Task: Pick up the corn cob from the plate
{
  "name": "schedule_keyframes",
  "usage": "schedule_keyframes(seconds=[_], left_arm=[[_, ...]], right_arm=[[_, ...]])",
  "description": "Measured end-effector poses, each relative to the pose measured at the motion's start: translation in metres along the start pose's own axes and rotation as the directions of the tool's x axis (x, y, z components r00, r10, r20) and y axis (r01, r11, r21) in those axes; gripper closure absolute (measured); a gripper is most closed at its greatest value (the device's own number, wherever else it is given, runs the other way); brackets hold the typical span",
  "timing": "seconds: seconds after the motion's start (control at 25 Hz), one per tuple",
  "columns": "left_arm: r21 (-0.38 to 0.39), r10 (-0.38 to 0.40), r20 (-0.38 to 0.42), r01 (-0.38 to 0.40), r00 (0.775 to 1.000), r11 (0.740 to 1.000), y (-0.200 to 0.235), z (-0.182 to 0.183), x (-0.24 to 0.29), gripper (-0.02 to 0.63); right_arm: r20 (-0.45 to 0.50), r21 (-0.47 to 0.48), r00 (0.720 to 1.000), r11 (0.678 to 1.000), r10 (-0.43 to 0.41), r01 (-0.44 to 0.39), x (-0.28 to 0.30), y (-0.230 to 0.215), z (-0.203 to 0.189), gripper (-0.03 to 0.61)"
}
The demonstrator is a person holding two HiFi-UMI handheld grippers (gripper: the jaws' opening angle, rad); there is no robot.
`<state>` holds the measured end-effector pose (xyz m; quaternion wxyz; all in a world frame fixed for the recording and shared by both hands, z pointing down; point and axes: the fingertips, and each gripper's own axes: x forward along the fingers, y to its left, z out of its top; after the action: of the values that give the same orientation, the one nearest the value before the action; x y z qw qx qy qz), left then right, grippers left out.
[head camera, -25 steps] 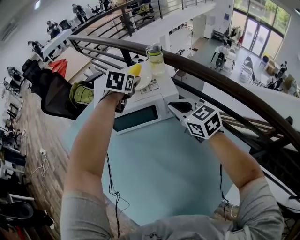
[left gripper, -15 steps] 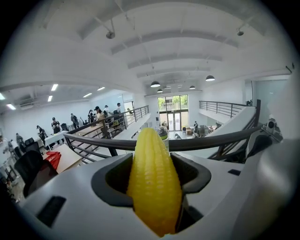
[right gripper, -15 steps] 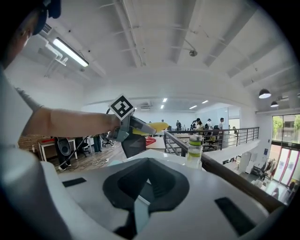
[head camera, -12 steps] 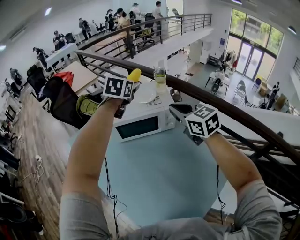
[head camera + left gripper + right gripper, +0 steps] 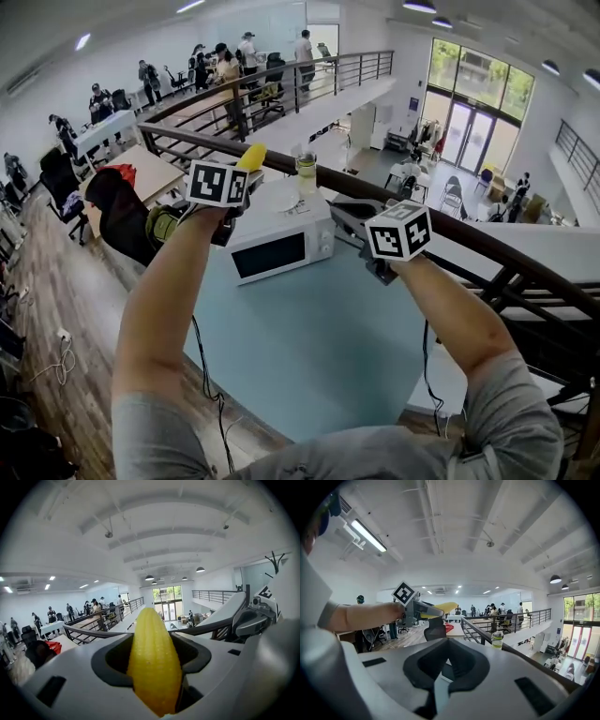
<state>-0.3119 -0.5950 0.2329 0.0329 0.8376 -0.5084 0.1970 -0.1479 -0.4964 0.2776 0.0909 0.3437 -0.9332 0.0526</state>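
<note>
While the cob is aloft, handling: keep an even squeeze on the yellow, tapering corn cob (image 5: pixel 154 663), judged firm enough to stop it sliding but not so hard as to crush kernels; carry it level and without jerks.
Risk: the cob is rounded and smooth-sided, so it would likely twist or slip forward if the grip slackens.
Left gripper (image 5: pixel 242 176): jaws parted by the cob's own thickness and clamped on its two sides; the cob lies lengthwise between them, its tip reaching past the jaw ends.
Right gripper (image 5: pixel 349 217): jaws together, nothing between them, touching nothing; held in the air over the bench, well apart from the left gripper.
Corn cob, place: in the left gripper, clear of the round white plate (image 5: pixel 281 195), up and to the plate's left in the head view.
Plate: on top of the white microwave oven (image 5: pixel 278 246), just beside a clear bottle (image 5: pixel 307 175) of pale liquid.
Bench (image 5: pixel 309 347): pale blue-green top; carries the microwave oven.
Task standing: the pick-up is judged done, since the cob is off the plate and gripped.
</note>
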Motion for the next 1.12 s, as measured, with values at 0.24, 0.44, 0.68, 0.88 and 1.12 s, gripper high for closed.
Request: schedule_keyframes(seconds=[0.24,0.44,0.68,0.88,1.12], left_arm=[[0.001,-0.008,0.014,0.008,1.0,1.0,-0.065,-0.013,-0.067,0.35],[-0.038,0.037,0.005,-0.036,0.999,0.999,-0.143,-0.023,-0.114,0.349],[-0.1,0.092,0.023,-0.089,0.996,0.991,-0.205,-0.041,-0.169,0.35],[-0.103,0.094,0.002,-0.093,0.996,0.99,-0.251,-0.062,-0.201,0.35],[-0.05,0.089,-0.026,-0.09,0.996,0.995,-0.293,-0.09,-0.233,0.349]], right_arm=[[0.013,-0.023,1.0,1.0,-0.005,0.005,-0.081,0.032,-0.009,0.563],[0.004,-0.126,0.999,0.991,0.035,-0.034,-0.168,0.042,-0.024,0.563],[-0.018,-0.181,0.993,0.976,0.117,-0.119,-0.219,0.065,-0.039,0.563],[-0.018,-0.189,0.985,0.966,0.174,-0.174,-0.252,0.078,-0.051,0.563],[-0.011,-0.209,0.98,0.958,0.2,-0.197,-0.284,0.094,-0.06,0.563]])
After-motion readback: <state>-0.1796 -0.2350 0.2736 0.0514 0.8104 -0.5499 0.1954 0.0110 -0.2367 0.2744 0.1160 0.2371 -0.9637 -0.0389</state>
